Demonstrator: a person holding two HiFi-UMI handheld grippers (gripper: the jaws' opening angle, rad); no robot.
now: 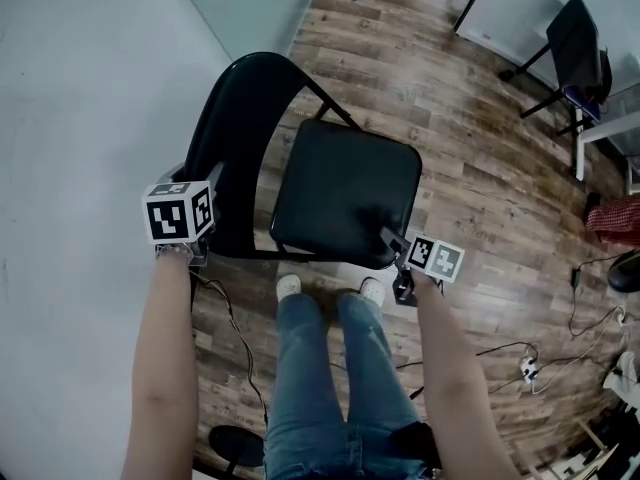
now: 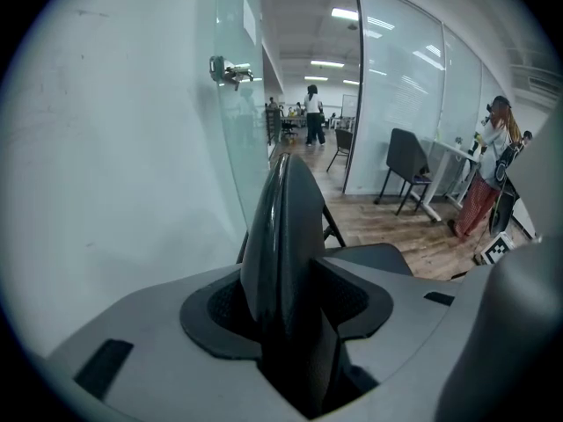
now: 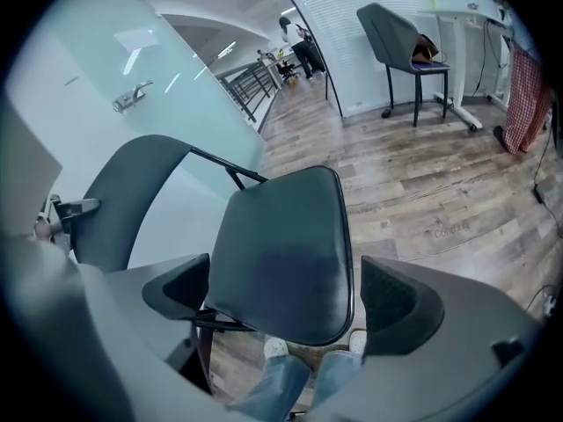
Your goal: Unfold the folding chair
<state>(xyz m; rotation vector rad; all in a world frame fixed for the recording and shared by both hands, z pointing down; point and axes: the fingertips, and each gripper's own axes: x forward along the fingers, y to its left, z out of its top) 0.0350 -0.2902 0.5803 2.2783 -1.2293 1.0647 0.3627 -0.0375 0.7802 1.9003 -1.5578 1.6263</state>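
Two bare forearms reaching forward and down, left forearm (image 1: 165, 348) almost straight ahead, right forearm (image 1: 455, 368) angled inward toward the chair. One gripper in each hand.

At the left, left gripper (image 2: 286, 310) tilted downward and closed narrowly on the edge of the backrest (image 2: 281, 227), with the dark pads (image 2: 220, 310) pressed against it from both sides.

At the right, right gripper (image 3: 290, 301) also pointing down, jaws wide apart, holding nothing. Its pads (image 3: 400, 306) clear of the seat (image 3: 281, 253), above its near edge. In the head view, tip of this gripper close to the front corner of the seat; impossible to tell there whether touching or not.

One folding chair (image 1: 300, 168), standing opened on the wooden floor (image 1: 480, 188), seat lowered almost level, backrest toward the pale wall (image 1: 80, 88) at the left. Directly in front of the person's two legs in jeans (image 1: 320, 368), with two light shoes (image 1: 288, 286) just under the front edge of the seat.

Counted: two grippers, two marker cubes (image 1: 178, 211), one folding chair in hand. Also one other dark chair (image 3: 391, 29), well apart, beside a white table (image 3: 457, 16), and several cables (image 1: 520, 353) on the floor at the right.
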